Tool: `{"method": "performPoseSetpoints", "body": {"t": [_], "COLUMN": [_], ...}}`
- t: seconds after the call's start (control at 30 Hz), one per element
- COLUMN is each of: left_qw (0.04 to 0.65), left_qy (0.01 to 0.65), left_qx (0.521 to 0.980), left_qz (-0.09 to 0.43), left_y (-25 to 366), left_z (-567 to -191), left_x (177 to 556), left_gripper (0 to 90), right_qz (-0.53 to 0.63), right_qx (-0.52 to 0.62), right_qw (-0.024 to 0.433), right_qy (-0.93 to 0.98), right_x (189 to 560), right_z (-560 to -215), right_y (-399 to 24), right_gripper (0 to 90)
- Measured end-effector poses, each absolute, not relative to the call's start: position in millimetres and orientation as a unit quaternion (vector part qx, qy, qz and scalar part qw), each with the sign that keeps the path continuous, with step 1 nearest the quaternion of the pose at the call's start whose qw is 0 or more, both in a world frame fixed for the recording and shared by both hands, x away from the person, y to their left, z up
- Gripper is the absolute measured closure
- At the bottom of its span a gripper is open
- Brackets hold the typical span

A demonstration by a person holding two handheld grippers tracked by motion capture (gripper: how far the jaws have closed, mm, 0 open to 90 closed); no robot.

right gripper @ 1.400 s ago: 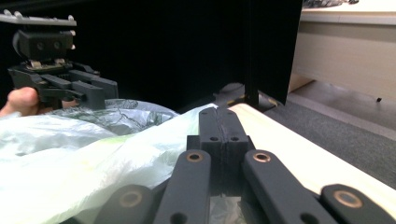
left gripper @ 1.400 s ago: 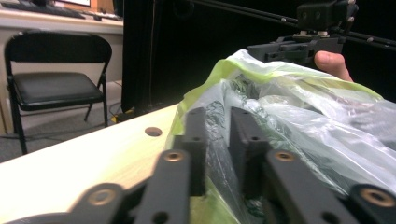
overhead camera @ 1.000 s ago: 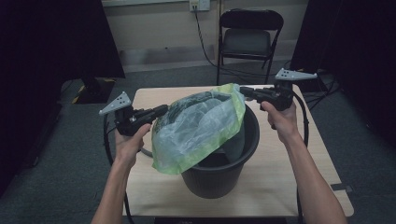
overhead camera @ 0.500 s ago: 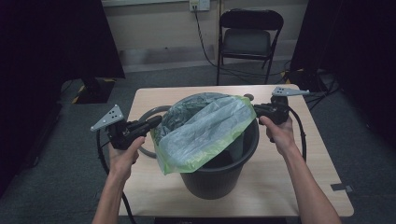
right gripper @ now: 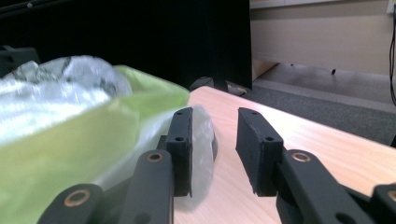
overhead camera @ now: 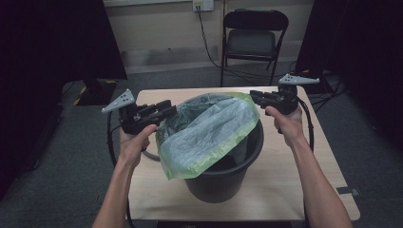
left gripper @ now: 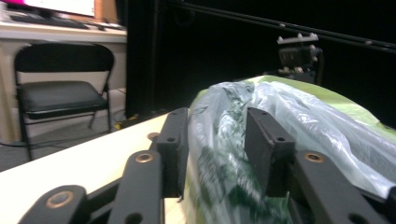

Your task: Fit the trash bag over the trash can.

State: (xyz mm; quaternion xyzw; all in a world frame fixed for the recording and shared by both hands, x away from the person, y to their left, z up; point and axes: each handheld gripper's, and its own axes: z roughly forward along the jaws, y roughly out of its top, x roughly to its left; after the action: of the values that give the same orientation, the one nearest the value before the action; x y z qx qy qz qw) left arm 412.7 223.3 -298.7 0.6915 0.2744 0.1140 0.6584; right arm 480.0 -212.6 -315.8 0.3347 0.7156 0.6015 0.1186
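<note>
A: Bag?
B: I see the green bag (overhead camera: 209, 135) draped over the black bucket (overhead camera: 223, 178) on the table (overhead camera: 304, 190).
A: Grippers?
B: My left gripper (overhead camera: 164, 111) just opened, film between its jaws, unpinched. Right gripper (overhead camera: 254, 96) just opened, empty, beside the bag's edge.

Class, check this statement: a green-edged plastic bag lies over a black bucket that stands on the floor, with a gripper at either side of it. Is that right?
Not quite. The black bucket stands on the wooden table, not on the floor, as the high view shows. The rest holds: the green-edged plastic bag lies over it, with the left gripper and right gripper at either side.
</note>
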Motion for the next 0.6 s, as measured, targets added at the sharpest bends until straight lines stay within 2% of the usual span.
{"method": "performPoseSetpoints", "body": {"t": [0.13, 0.2, 0.4, 0.6], "left_qw": [0.66, 0.657, 0.654, 0.654], "left_qy": [0.278, 0.28, 0.286, 0.287], "left_qx": [0.688, 0.69, 0.688, 0.685], "left_qz": [0.119, 0.122, 0.133, 0.143], "left_y": [224, 228, 240, 247], "left_z": [-300, -301, -305, -315], "left_x": [412, 411, 396, 372], "left_gripper": [85.6, 90.0, 90.0, 90.0], "right_qz": [0.608, 0.613, 0.625, 0.627], "right_qx": [0.337, 0.335, 0.318, 0.278], "right_qw": [0.134, 0.138, 0.145, 0.121], "right_qy": [0.706, 0.702, 0.699, 0.717], "right_x": [481, 480, 467, 457], "right_z": [-302, -297, -279, -269], "right_y": [-213, -213, -207, -187], "right_gripper": [64.4, 63.4, 58.2, 52.8]}}
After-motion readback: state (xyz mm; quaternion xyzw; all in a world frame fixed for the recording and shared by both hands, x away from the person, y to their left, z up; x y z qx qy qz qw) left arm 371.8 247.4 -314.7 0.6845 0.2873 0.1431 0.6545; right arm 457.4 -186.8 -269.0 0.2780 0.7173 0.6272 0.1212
